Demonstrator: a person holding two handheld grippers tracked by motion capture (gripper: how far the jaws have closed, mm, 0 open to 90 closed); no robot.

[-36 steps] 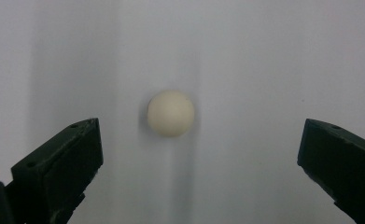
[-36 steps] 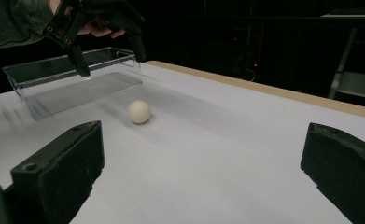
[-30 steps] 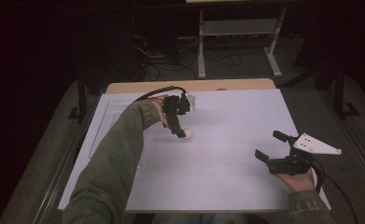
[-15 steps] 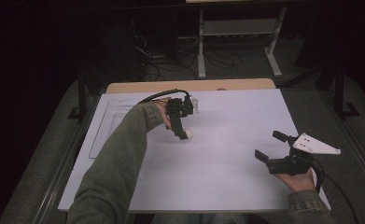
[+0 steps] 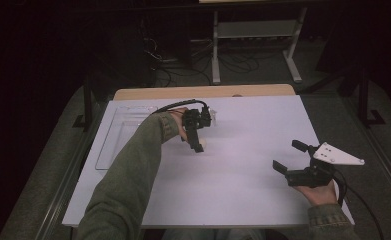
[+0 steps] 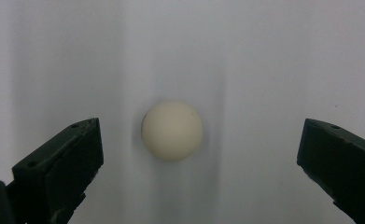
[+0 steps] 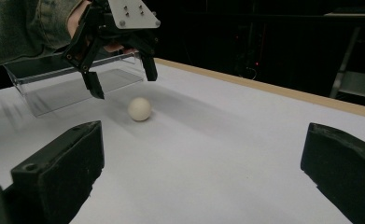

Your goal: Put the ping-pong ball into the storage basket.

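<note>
At the far left of the white surface [image 5: 233,190] lies a clear plastic tray [image 5: 114,142], shallow and see-through, with its long side running from near to far. In the right gripper view the same tray [image 7: 54,79] stands just behind the left tongs, its front wall upright and empty as far as can be seen.

Right of the tray, a green-sleeved forearm [image 5: 128,175] reaches in from the near edge and holds the left tongs [image 5: 197,142] pointed down at the surface. Their jaws are spread wide. In the left gripper view the two black jaws stand well apart at the bottom corners, and a cream-coloured ball [image 6: 172,130] rests on the surface between them, touching neither. The right gripper view shows the left tongs [image 7: 120,78] hovering above the ball [image 7: 139,108], with the jaw tips a little higher than the ball's top and straddling it from the far side. From the high view the ball is mostly hidden under the tongs; only a pale patch shows by the jaw tip.

Well apart, at the near right of the surface, a hand [image 5: 319,192] holds the right tongs [image 5: 288,156], low over the surface and aimed to the left toward the ball. Their jaws gape too, with nothing between them. A grey three-cornered plate [image 5: 339,154] sits on top, and a cable [image 5: 355,200] trails off toward the near right edge.
</note>
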